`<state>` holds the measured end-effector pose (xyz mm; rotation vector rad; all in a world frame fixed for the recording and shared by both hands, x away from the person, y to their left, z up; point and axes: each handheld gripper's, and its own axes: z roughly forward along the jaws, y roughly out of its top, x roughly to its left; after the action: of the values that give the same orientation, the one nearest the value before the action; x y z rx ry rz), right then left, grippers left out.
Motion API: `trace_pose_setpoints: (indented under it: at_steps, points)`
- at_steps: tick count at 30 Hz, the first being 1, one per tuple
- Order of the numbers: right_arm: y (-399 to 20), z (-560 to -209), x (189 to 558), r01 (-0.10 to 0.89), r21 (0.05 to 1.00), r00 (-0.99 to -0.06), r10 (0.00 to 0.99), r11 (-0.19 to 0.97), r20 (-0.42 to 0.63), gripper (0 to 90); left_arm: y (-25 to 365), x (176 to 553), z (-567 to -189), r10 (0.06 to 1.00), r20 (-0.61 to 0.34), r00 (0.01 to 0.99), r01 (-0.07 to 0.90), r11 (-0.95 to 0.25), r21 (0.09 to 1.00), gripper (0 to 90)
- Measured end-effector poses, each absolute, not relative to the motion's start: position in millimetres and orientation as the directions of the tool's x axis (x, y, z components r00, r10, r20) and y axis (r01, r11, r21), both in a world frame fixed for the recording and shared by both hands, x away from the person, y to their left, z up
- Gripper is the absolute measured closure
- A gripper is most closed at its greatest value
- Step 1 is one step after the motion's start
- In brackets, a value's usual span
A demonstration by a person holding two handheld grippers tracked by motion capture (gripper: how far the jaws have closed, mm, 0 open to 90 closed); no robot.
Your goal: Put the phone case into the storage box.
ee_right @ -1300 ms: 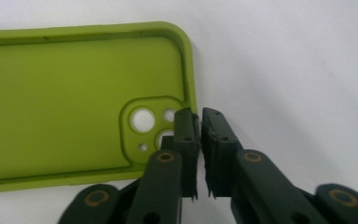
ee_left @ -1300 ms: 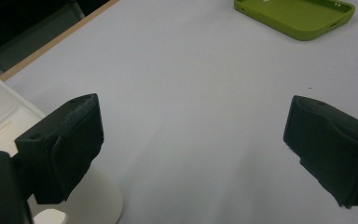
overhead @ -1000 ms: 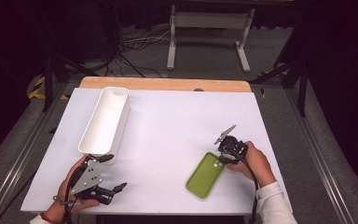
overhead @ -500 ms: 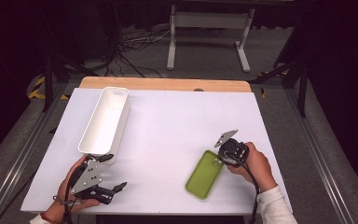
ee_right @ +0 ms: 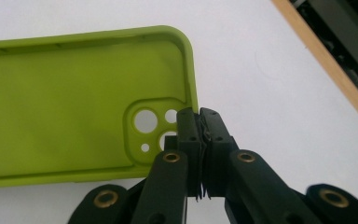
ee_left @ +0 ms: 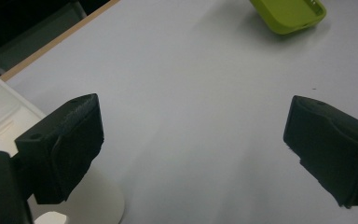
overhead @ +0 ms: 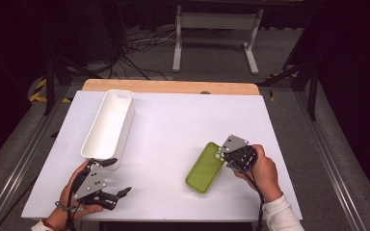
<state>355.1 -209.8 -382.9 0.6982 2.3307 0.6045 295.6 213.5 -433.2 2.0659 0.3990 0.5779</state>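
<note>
The right gripper (overhead: 223, 155) has its jaws closed tight on the rim of the green case (overhead: 205, 167), pinching the wall at the corner beside the camera cut-out. In the right gripper view (ee_right: 200, 122) the two black jaws meet with the thin green edge caught between them, and the case (ee_right: 74, 102) spreads out to the left of them, hollow side up, over the white table (ee_right: 261, 60). From above, the case extends from the jaws toward the person, its near end on or just above the table (overhead: 173, 120).

The left gripper (overhead: 118, 175) has its jaws spread wide with nothing between them. Its own view (ee_left: 193, 140) looks across bare table; the white bin (ee_left: 0, 116) sits just beside its left jaw, and the case (ee_left: 289, 14) lies well ahead of it, far off.
</note>
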Motion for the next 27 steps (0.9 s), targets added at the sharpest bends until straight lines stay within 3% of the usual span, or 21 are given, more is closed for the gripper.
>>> trace_pose_setpoints:
  at_steps: [11, 27]
  points:
    - [-187, -382, 363, 0.252, 0.64, -0.63, 0.625, 0.726, -0.461, 88.4, 211, 299, -433, 0.504, 0.238, 0.83, 0.068, -0.516, 0.854, 5.7]
    - [-150, -384, 368, 0.194, 0.659, -0.652, 0.598, 0.726, -0.467, 88.3, 202, 309, -424, 0.506, 0.214, 0.836, 0.064, -0.477, 0.877, 5.8]
